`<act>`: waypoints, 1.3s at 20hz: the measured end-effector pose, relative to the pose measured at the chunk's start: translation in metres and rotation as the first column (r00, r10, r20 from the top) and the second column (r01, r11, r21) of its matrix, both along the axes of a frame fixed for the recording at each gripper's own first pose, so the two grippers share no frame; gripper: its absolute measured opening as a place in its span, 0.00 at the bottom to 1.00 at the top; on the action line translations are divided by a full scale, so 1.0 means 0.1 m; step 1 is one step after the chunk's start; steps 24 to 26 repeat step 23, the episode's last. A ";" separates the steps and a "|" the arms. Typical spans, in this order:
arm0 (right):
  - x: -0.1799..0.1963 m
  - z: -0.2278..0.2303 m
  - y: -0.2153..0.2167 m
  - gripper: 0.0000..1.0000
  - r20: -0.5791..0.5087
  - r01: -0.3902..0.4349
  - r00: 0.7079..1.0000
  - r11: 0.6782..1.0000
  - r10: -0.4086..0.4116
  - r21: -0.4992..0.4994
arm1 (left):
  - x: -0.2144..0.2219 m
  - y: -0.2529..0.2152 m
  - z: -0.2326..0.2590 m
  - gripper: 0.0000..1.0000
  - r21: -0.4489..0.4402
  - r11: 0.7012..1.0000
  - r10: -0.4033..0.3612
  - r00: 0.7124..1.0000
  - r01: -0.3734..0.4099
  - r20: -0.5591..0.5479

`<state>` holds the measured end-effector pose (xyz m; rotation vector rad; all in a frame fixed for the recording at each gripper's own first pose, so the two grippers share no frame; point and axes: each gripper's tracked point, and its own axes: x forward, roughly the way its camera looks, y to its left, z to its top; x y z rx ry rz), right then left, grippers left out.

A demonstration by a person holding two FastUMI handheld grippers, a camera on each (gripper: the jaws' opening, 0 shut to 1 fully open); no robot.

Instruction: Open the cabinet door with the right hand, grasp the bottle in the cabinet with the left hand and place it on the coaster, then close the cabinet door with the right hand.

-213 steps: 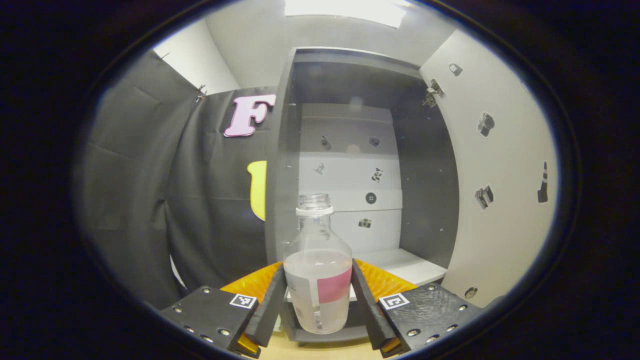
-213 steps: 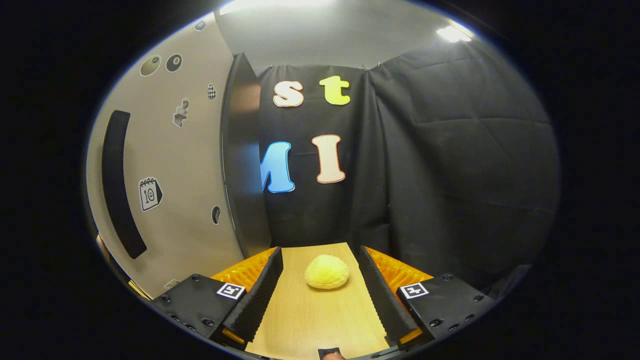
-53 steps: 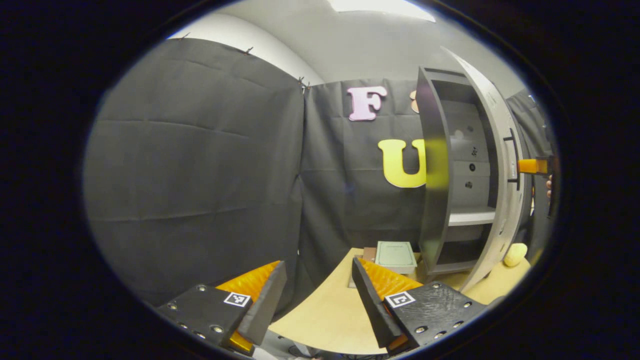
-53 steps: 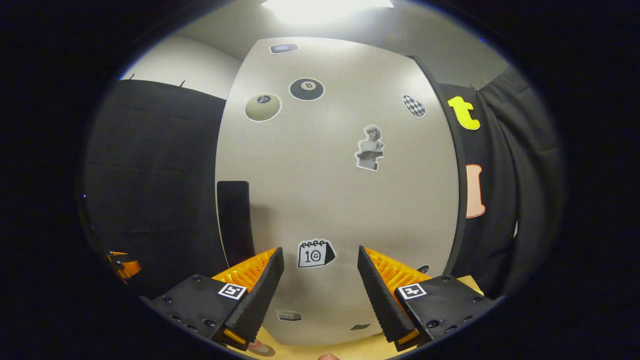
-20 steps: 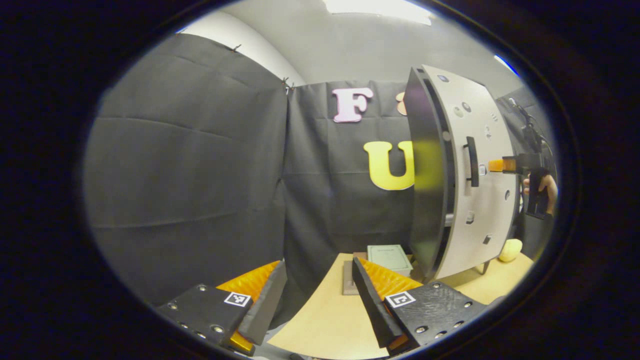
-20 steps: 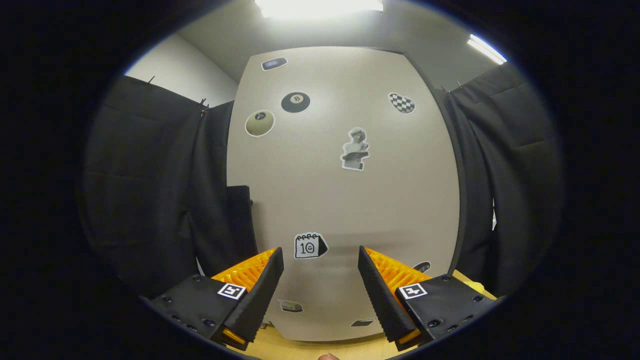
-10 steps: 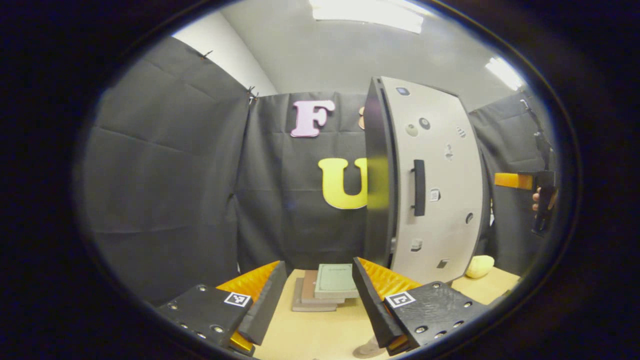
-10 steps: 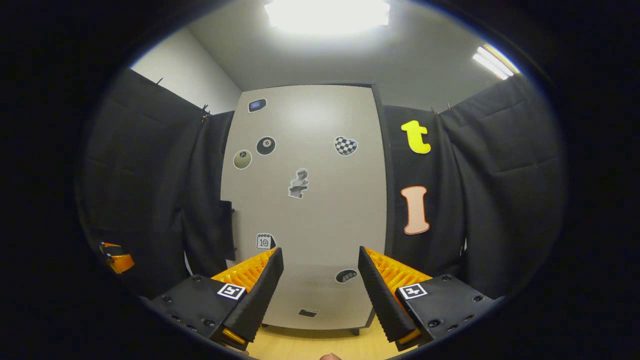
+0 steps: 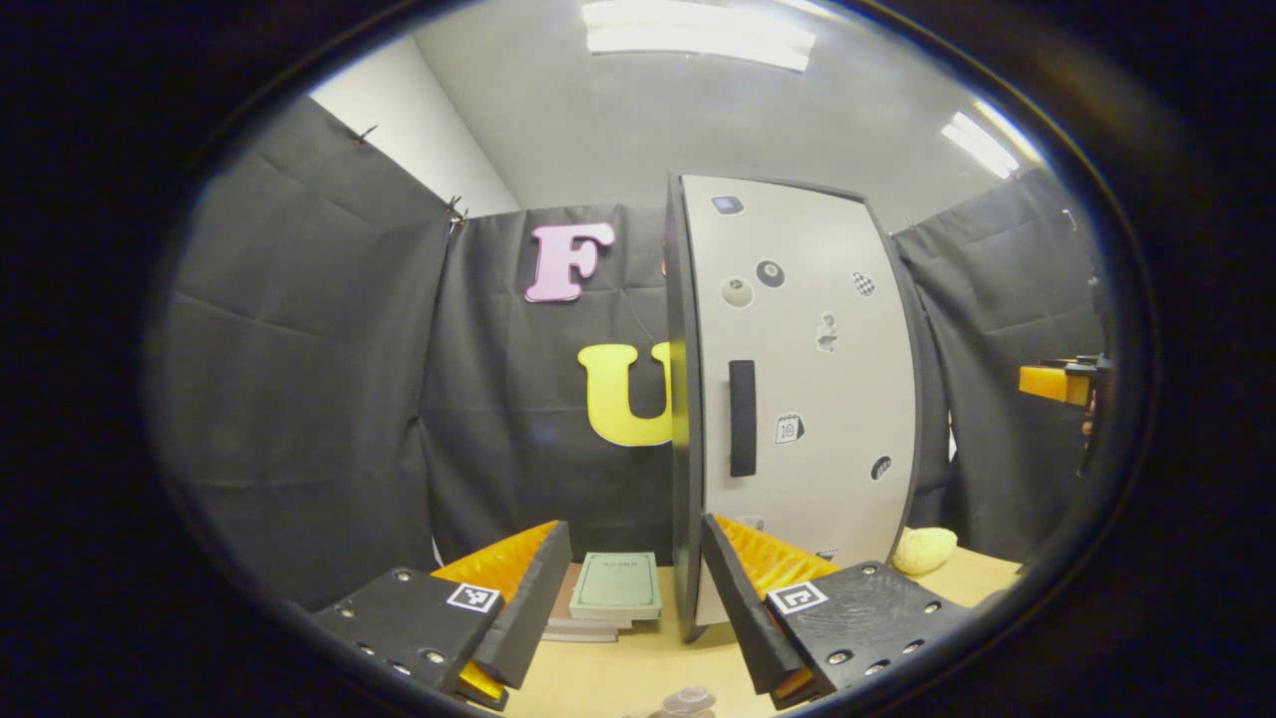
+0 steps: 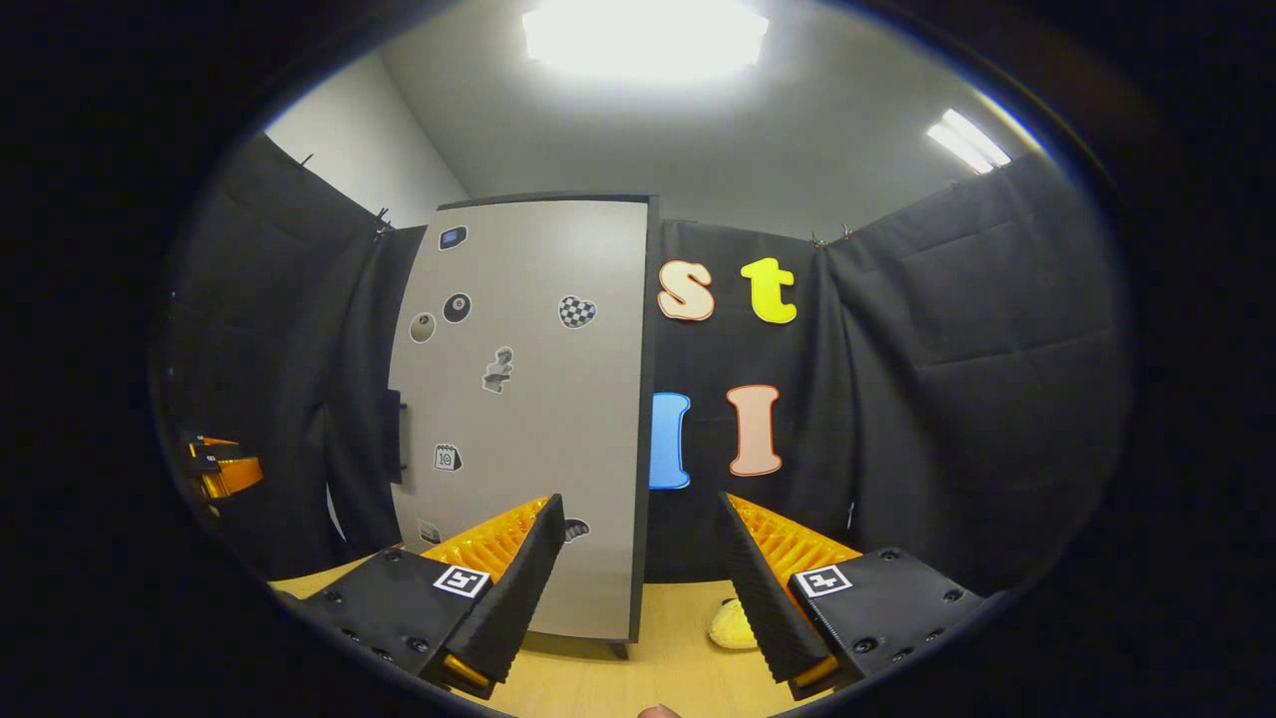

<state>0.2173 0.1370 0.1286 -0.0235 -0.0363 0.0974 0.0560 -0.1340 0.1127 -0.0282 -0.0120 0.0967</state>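
Note:
The pale cabinet door [image 9: 807,399] with its stickers stands shut; its dark vertical handle [image 9: 743,419] faces me in the left gripper view. Just below my left gripper [image 9: 633,608], at the bottom edge, pokes up the top of the clear bottle [image 9: 688,701]. That gripper is open and holds nothing. In the right gripper view the shut door [image 10: 528,419] is ahead to the left, well clear of my right gripper [image 10: 638,588], which is open and empty. The right gripper [image 9: 1062,384] also appears far right in the left gripper view, the left gripper [image 10: 221,469] at the left edge of the right gripper view.
A small stack of books [image 9: 613,588] lies on the wooden table [image 9: 638,668] left of the cabinet. A yellow, sponge-like lump [image 9: 925,548] sits right of it, also seen as the yellow lump [image 10: 733,623] in the right gripper view. Black cloth walls surround the table.
The cabinet door has swung fully shut. My right gripper has drawn back from it and turned rightward. The left gripper view has turned toward the cabinet, and the bottle's top now shows below.

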 end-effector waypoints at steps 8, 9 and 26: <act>-0.13 -0.18 -0.37 0.95 -0.017 0.030 0.999 0.999 -0.031 -0.027 | 0.05 -0.20 0.12 0.80 0.026 0.999 0.025 1.000 -0.025 -0.001; -0.14 -0.20 -0.38 0.95 -0.021 0.029 0.999 0.999 -0.030 -0.019 | 0.05 -0.18 0.13 0.80 0.029 0.999 0.032 0.999 -0.032 0.000; -0.20 -0.33 -0.35 0.93 -0.047 0.023 0.999 1.000 -0.023 0.004 | 0.05 -0.05 0.11 0.80 0.029 0.996 0.083 0.996 -0.083 0.011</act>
